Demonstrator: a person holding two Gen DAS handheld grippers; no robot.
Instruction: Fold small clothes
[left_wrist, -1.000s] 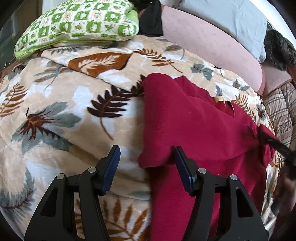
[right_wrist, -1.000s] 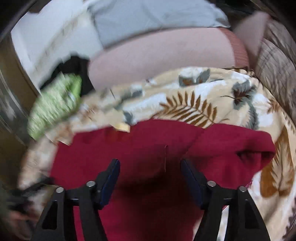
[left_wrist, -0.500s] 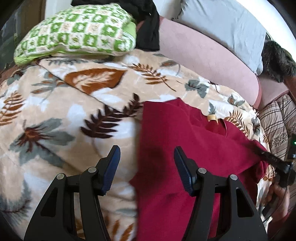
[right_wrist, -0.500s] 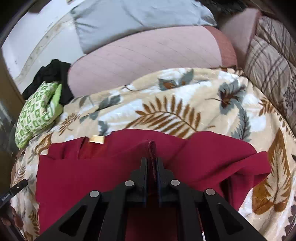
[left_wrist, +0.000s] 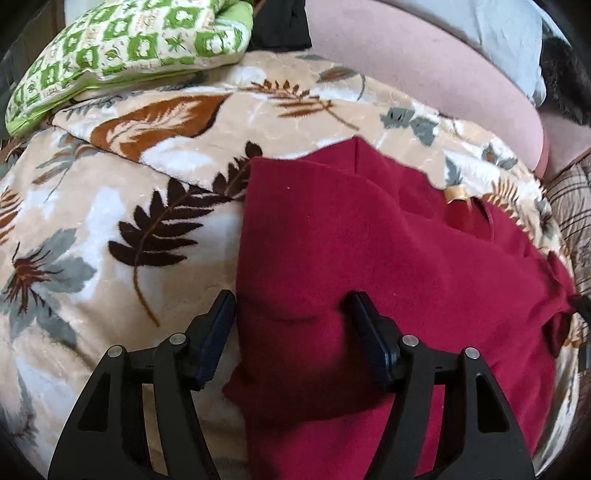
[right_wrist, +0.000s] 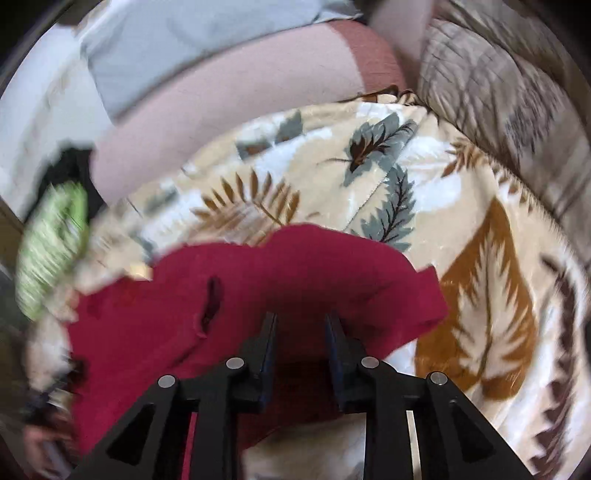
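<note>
Opening again, the right gripper (right_wrist: 300, 332) is parting its jaws a little and letting go of the pinched ridge of the red garment (left_wrist: 369, 258). That garment is lying on the leaf-print blanket (left_wrist: 110, 221) covering the bed, toward its right side. The left gripper (left_wrist: 291, 314) is hovering wide open over the garment's left edge, gripping nothing. Being soft, limp fleece, it is probably best grabbed at an edge or corner.
</note>
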